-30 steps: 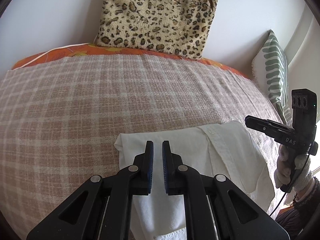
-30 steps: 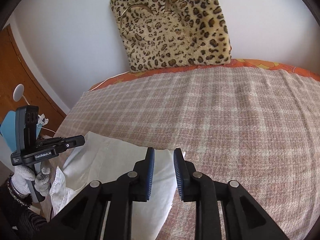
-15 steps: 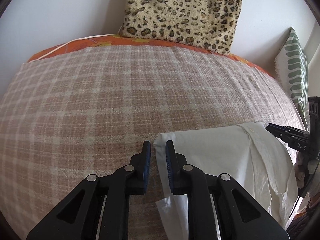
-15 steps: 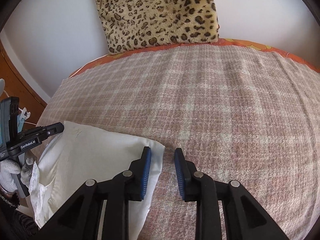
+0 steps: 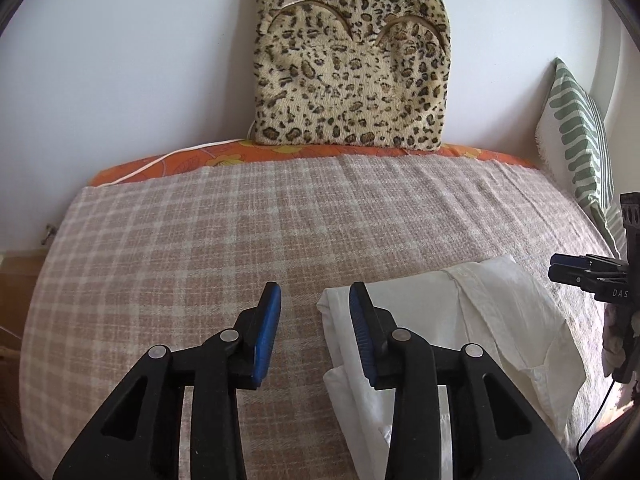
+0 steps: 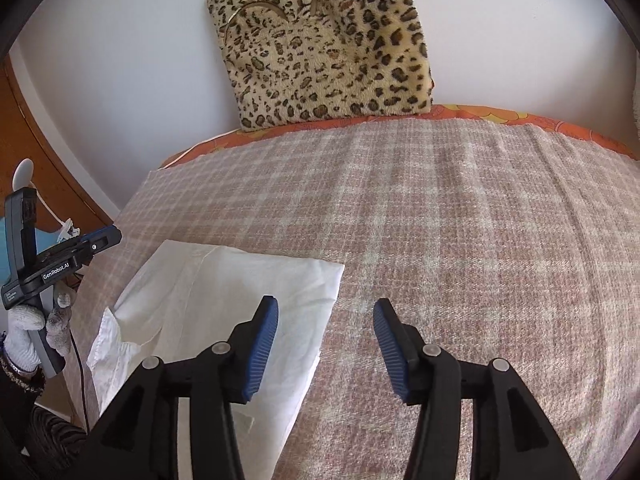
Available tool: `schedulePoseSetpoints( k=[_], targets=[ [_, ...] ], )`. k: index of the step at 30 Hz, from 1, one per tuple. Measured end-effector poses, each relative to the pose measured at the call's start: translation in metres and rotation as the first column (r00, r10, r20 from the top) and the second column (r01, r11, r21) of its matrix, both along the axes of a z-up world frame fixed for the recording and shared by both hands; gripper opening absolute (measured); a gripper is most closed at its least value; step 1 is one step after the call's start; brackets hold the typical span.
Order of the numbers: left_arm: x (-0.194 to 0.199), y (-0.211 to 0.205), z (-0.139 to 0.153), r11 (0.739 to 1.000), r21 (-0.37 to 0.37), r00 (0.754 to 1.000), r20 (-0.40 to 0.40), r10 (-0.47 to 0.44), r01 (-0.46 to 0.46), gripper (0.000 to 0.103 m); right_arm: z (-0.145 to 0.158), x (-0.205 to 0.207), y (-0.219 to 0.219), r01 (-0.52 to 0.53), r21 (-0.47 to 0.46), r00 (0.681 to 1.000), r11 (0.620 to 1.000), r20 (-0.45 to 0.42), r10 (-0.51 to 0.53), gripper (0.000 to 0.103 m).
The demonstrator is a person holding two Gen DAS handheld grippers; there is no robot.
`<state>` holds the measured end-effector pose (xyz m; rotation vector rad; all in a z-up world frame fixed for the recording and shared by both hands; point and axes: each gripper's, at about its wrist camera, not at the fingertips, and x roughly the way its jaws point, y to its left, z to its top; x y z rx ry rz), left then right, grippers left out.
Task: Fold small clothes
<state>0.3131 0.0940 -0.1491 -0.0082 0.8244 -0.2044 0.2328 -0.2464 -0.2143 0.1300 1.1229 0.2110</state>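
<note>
- My left hand-held gripper and right hand-held gripper have just been opening; both gape empty.
- White shirt lies folded on the bed; I judge the next move is regripping an edge.

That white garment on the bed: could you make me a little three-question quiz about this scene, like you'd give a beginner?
1. True or false: the white garment hangs in the air, clamped by both grippers.
2. Which cushion leans on the wall behind the plaid blanket? A) leopard-print cushion B) plain blue one C) none
3. Fill in: the person's hand holding the left gripper wears a white ____.

Key
1. False. It lies on the blanket; the jaws of both the left gripper and the right gripper have just been opening, with nothing pinched.
2. A
3. glove
</note>
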Motion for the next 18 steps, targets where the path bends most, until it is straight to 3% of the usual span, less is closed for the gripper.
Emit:
schedulePoseSetpoints(
  k=[7, 10, 14, 18],
  targets=[
    [-0.012, -0.003, 0.005, 1.0, -0.022, 1.0, -0.001, -0.022, 0.022, 0.04, 0.017, -0.018, 0.006, -0.002, 0.006, 1.0, 1.0, 0.022, 0.002, 0.065],
    [-0.02, 0.005, 0.005, 0.993, -0.118, 0.998, -0.047, -0.036, 0.03, 0.04, 0.016, -0.027, 0.015, -0.048, 0.001, 0.999, 0.999, 0.001, 0.048, 0.065],
    [-0.03, 0.018, -0.016, 0.932, -0.358, 0.973, -0.193, -0.125, 0.049, 0.041, 0.004, -0.039, 0.015, -0.093, 0.048, 0.992, 0.995, -0.08, 0.097, 0.069],
    [-0.026, 0.023, -0.054, 0.863, -0.505, 0.928, -0.334, -0.166, -0.027, 0.043, -0.015, -0.043, 0.007, -0.085, 0.183, 0.978, 0.979, -0.171, 0.117, 0.085]
  ],
)
